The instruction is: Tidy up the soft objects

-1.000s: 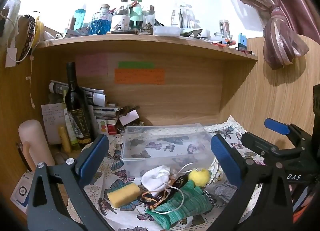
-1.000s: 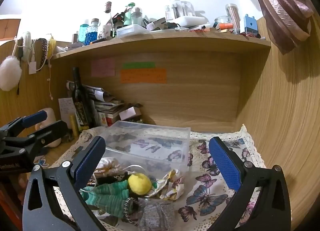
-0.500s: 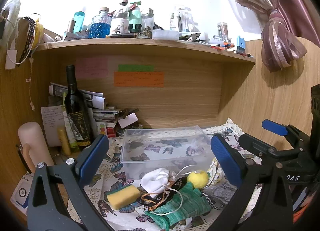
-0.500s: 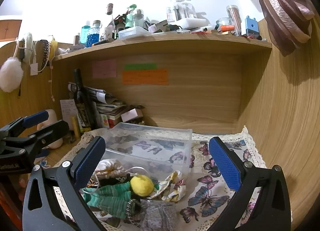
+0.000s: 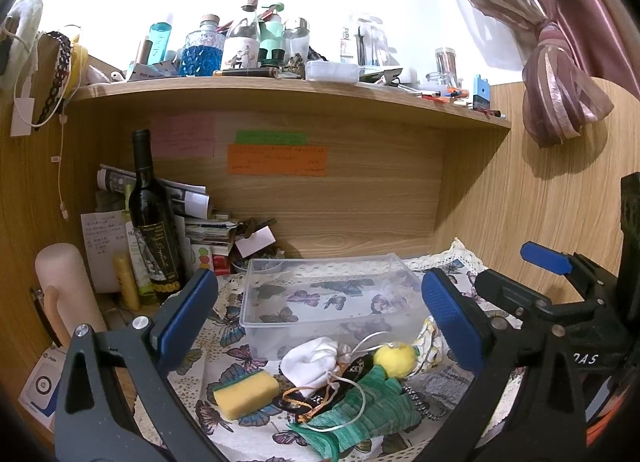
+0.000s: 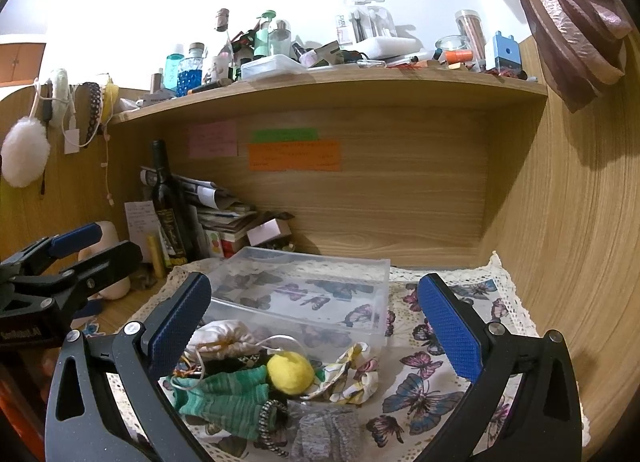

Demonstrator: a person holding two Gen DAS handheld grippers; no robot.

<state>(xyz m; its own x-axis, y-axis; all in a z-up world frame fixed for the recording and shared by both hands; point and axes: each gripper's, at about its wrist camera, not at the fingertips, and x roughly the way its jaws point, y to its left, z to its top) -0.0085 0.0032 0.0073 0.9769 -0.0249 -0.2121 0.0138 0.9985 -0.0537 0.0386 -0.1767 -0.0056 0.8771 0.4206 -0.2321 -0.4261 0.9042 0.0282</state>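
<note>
A pile of soft things lies on the butterfly cloth in front of an empty clear plastic bin (image 5: 320, 298): a yellow sponge (image 5: 245, 389), a white pouch (image 5: 308, 361), a yellow pom-pom (image 5: 394, 359), a green knit cloth (image 5: 368, 410), a floral scrunchie (image 6: 352, 376) and a grey knit piece (image 6: 324, 436). My left gripper (image 5: 316, 326) is open and empty, above and behind the pile. My right gripper (image 6: 314, 322) is open and empty, above the pile's right side. The bin also shows in the right wrist view (image 6: 304, 294).
A dark wine bottle (image 5: 154, 222), a cream cylinder (image 5: 66, 290) and stacked papers and boxes (image 5: 208, 230) stand at the left back. A wooden shelf (image 5: 280, 92) crowded with bottles hangs overhead. A wooden wall (image 6: 568, 242) bounds the right side.
Both grippers have lifted or tilted slightly, so the scene sits a little lower in both views. The pile and bin have not moved.
</note>
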